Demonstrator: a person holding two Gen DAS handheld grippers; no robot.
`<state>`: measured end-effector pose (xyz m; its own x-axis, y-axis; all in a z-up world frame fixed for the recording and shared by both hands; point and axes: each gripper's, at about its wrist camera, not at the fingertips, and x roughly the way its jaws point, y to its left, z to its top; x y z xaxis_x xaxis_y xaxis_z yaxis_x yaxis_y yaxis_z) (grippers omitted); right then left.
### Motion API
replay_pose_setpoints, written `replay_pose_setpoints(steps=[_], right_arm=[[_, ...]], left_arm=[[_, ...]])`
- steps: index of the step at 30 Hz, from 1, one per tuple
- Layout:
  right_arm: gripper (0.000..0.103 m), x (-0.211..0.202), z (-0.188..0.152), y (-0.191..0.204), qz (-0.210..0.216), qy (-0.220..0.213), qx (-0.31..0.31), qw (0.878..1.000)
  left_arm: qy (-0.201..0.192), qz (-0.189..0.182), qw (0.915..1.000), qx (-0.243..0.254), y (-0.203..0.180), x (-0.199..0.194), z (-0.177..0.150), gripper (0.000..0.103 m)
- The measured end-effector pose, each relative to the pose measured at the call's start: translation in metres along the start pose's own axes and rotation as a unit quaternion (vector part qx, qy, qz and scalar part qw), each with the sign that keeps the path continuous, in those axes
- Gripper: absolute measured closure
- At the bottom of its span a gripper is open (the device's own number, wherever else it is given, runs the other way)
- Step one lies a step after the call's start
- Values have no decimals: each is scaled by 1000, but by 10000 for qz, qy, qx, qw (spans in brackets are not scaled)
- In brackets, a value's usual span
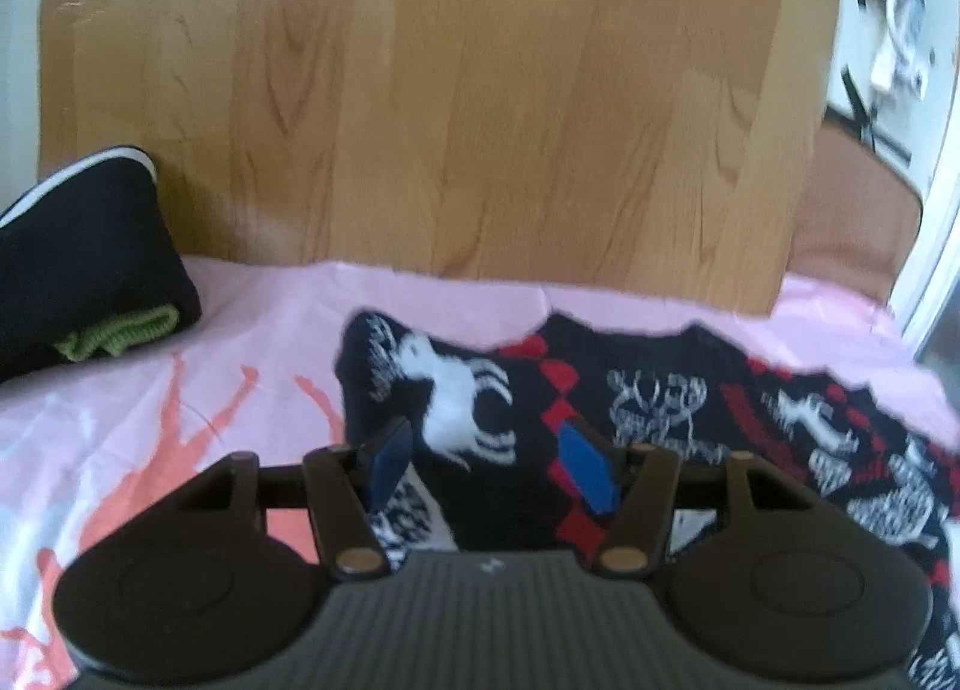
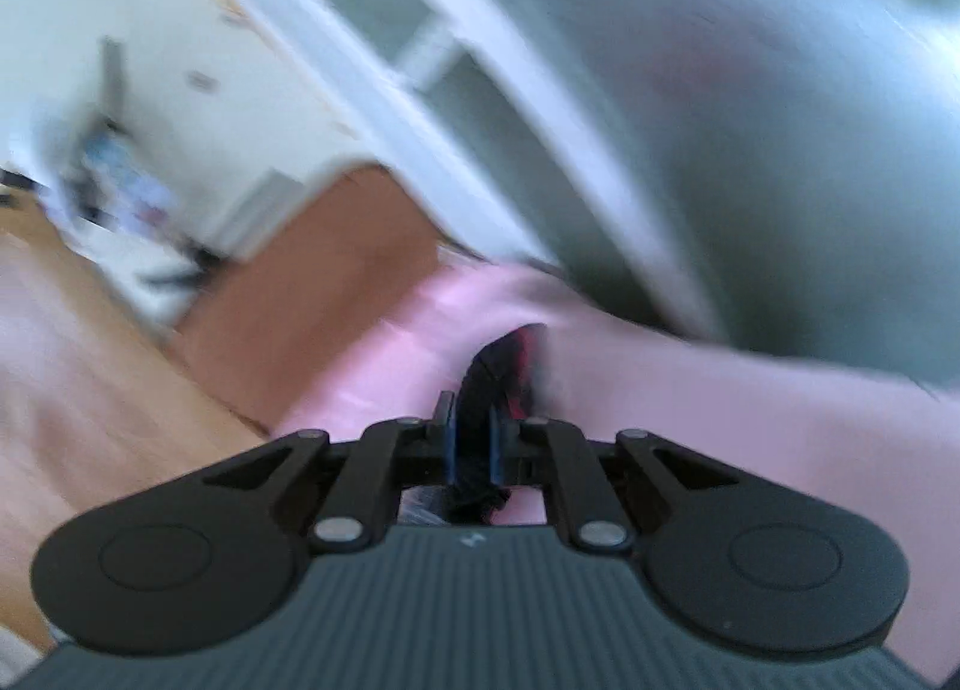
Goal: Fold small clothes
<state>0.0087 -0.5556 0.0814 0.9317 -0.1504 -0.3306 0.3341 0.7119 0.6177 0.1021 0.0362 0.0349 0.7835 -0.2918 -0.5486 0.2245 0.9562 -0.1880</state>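
Knitted dark sweater (image 1: 630, 390), red diamonds and white reindeer figures, lies spread flat on a pink cloth (image 1: 240, 330) with coral streaks. Left tongs (image 1: 492, 468) hover low over the sweater's left part, blue pads apart, fabric below and between them, not pinched. Right tongs (image 2: 471, 444) pinched together on a dark, red-edged fold of the sweater (image 2: 498, 372), lifted off the pink cloth (image 2: 690, 408); view badly blurred. Left of the sweater, a black pouch (image 1: 90, 270) with a green ribbed loop rests on the cloth. Beyond the sweater, a smooth wood-grain board (image 1: 450, 90).
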Motion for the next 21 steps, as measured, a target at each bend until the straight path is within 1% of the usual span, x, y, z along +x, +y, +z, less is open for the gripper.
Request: replay_pose_setpoints(steps=[2,3,5,7,8,11,13,15,18,20,21], right_arm=[[90,5,17,45,583,67,-144,9982],[90,11,22,72,892,219,-278,9954],[90,27,22,126,1482,661,-565,9851],[90,48,6,183,1935,1154,-948,9697],[90,58,-6,209,2107,1391,-1145,9608],[90,94,-60,280,2503,2197,-1601,9292],[90,113,-98,314,2661,2693,-1838,9071],[90,131,-138,341,2746,3142,-2054,8853],[90,150,-197,366,2776,3784,-2317,8521],[90,155,-229,377,2801,4119,-2486,8307],[90,155,-238,380,2830,4230,-2533,8226]], left_arm=[[-119,-33,9997,-190,8,-6,5,47],[-166,-43,9993,-318,14,-9,9,47],[-195,-53,9982,-570,24,-12,13,47],[-186,-74,9966,-804,34,-13,16,47],[-182,-88,9956,-914,40,-14,18,47],[-216,-122,9923,-1211,55,-17,21,47],[-247,-120,9899,-1388,66,-20,24,46],[-291,-43,9875,-1550,77,-23,26,46],[-314,43,9833,-1792,91,-25,29,46],[-328,75,9805,-1935,99,-26,30,47],[-335,91,9794,-1987,102,-26,30,46]])
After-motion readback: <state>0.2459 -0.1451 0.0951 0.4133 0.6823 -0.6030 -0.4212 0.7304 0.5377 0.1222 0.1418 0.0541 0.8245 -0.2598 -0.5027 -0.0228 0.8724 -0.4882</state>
